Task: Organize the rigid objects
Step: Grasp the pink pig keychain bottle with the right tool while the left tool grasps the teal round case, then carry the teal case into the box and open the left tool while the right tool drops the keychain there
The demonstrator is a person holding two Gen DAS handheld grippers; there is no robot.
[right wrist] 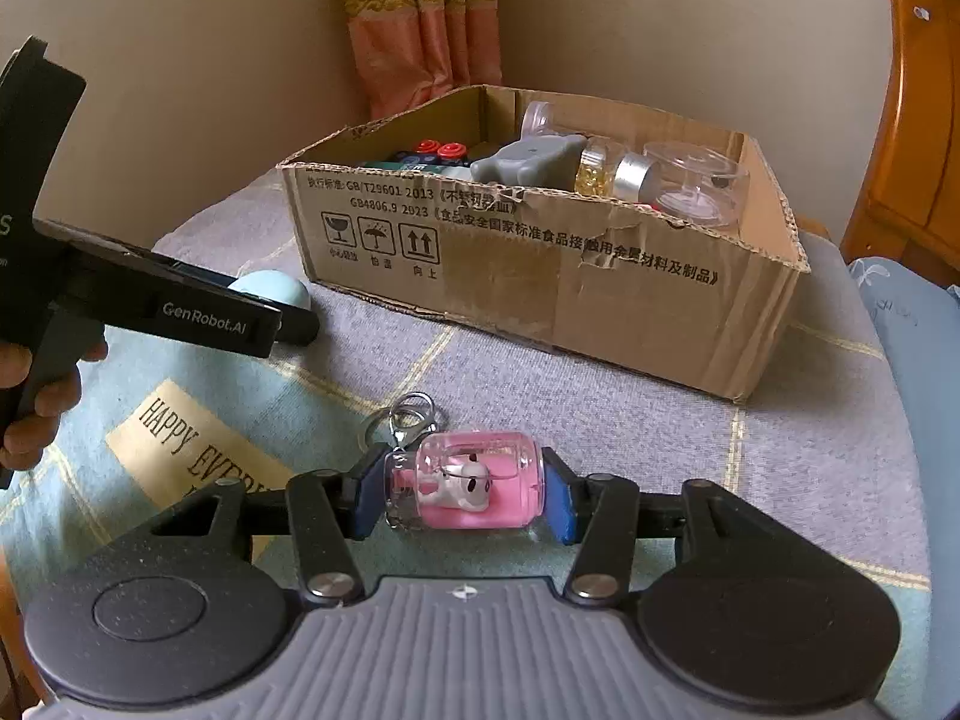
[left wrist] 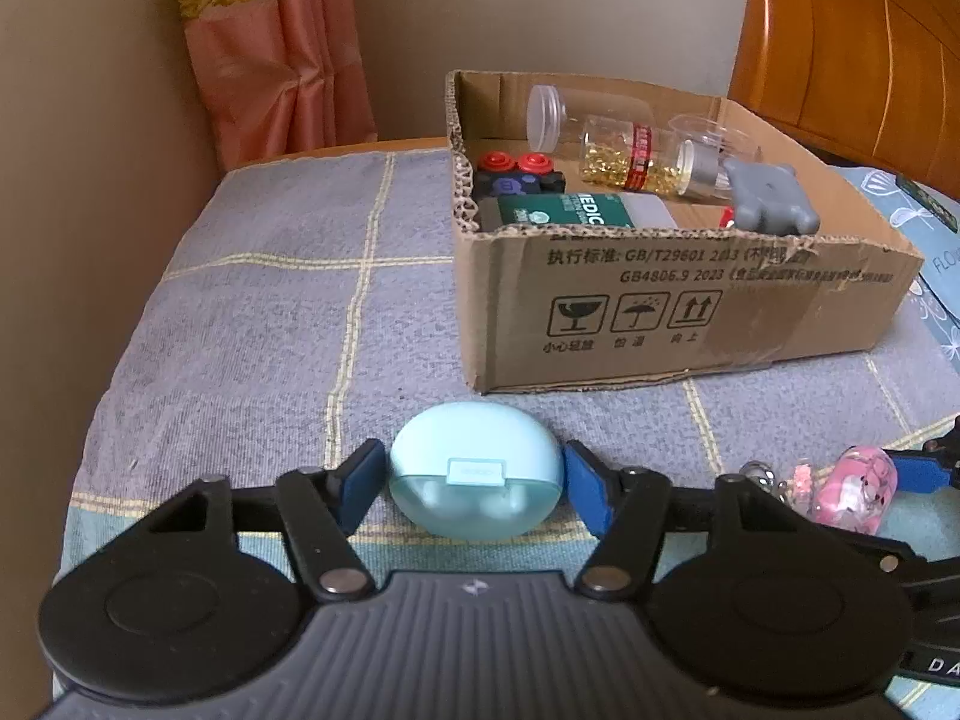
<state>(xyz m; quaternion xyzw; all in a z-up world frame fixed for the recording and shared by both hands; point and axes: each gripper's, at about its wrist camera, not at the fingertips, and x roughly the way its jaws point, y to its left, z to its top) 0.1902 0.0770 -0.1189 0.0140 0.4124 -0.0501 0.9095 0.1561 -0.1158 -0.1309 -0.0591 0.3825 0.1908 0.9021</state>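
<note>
A pale blue earbud case (left wrist: 474,474) lies on the checked cloth, just in front of the cardboard box (left wrist: 690,306). My left gripper (left wrist: 474,471) has a blue pad against each side of it. From the right wrist view the case (right wrist: 282,288) peeks out behind the left gripper (right wrist: 288,324). A pink keychain bottle (right wrist: 480,480) with a small white figure inside lies sideways on the cloth, its metal ring (right wrist: 411,414) toward the box. My right gripper (right wrist: 465,495) is shut on the bottle's two ends. The bottle (left wrist: 852,489) also shows at the right of the left wrist view.
The open box (right wrist: 600,282) holds a bottle of golden capsules (left wrist: 618,159), a grey toy (left wrist: 768,198), a black piece with red knobs (left wrist: 516,171), a green packet (left wrist: 564,210) and a clear tub (right wrist: 696,180). A hand (right wrist: 36,408) holds the left gripper. Wall at left, wooden furniture (left wrist: 870,60) at right.
</note>
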